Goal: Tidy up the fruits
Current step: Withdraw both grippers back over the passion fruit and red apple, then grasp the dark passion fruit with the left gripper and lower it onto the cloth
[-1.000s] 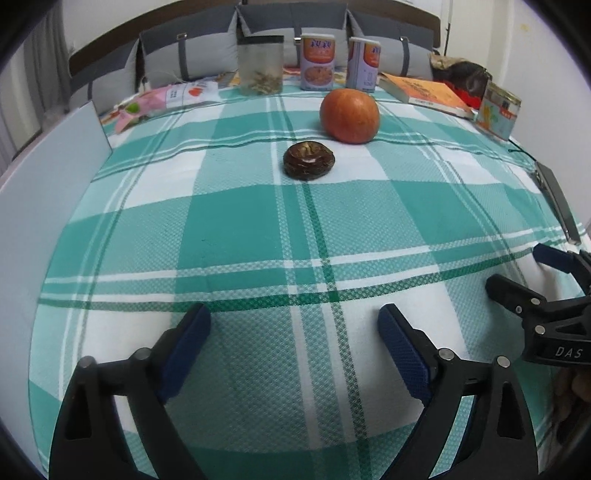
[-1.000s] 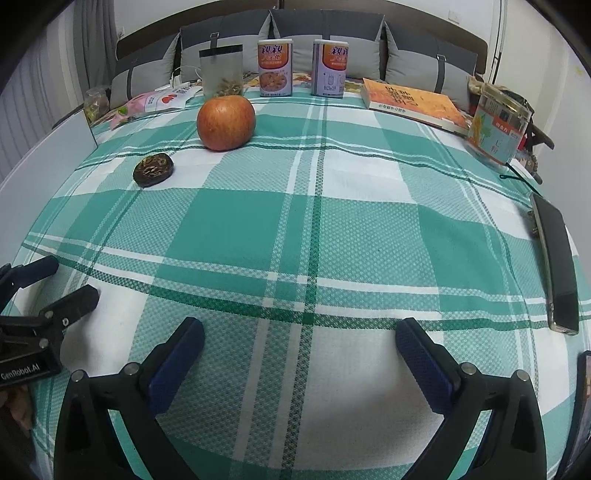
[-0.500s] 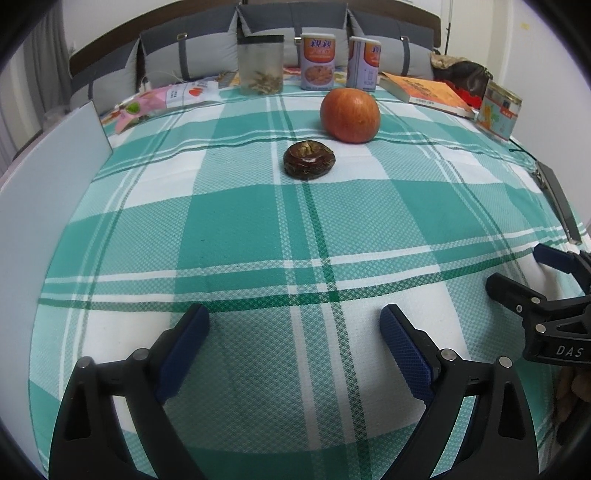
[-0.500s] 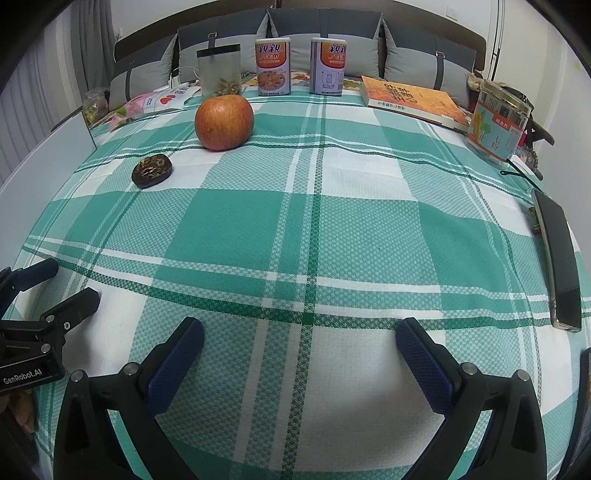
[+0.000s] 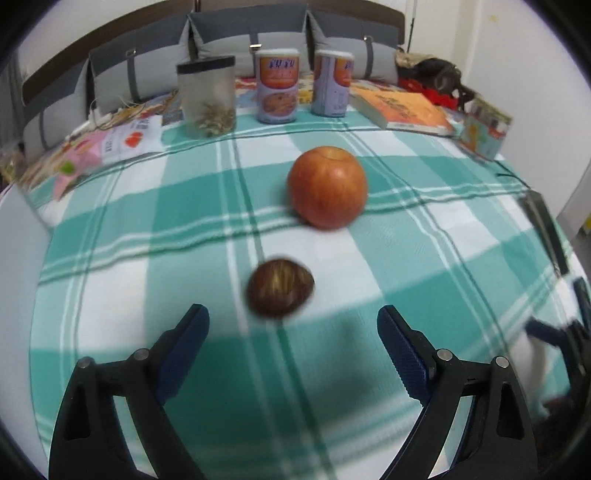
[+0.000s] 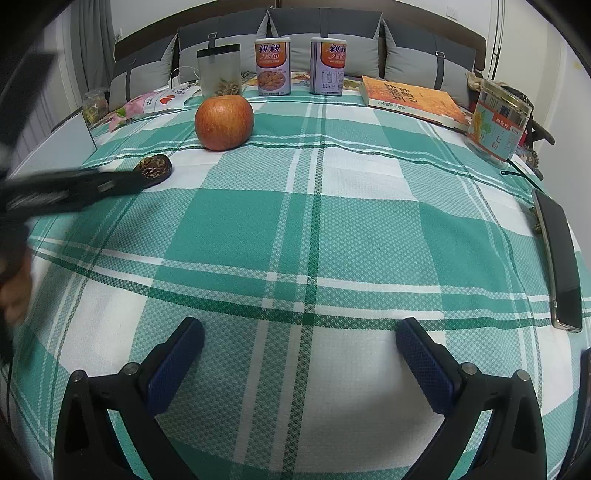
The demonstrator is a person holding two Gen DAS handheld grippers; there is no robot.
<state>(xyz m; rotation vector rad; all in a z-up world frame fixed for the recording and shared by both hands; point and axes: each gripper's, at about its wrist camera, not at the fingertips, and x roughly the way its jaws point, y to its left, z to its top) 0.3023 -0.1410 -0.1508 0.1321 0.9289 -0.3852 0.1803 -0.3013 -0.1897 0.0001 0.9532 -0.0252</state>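
Both claws stand with their jaws apart and nothing between the blue pads: the left gripper hangs over the green-and-white checked cloth with a small dark brown fruit lying just ahead of its fingertips, a little left of the middle of the gap, and the right gripper hovers over a bare stretch of the same cloth, well apart from any fruit. The left view is smeared with motion, so the brown fruit's surface reads only as dark skin with pale streaks. Beyond it, farther up the cloth and slightly to the right, sits a red-orange apple — upright, stem dimple on top, apart from the brown fruit. From the right wrist view the left gripper appears as a blurred black bar coming in from the left edge, its tip overlapping the brown fruit; whether it touches cannot be told. Along the far edge of the cloth stand a clear jar with a dark lid and two printed cans side by side, with an orange book lying flat to their right and a labelled clear canister near the right edge. A dark phone lies along the right side of the cloth. Grey cushions line the back.
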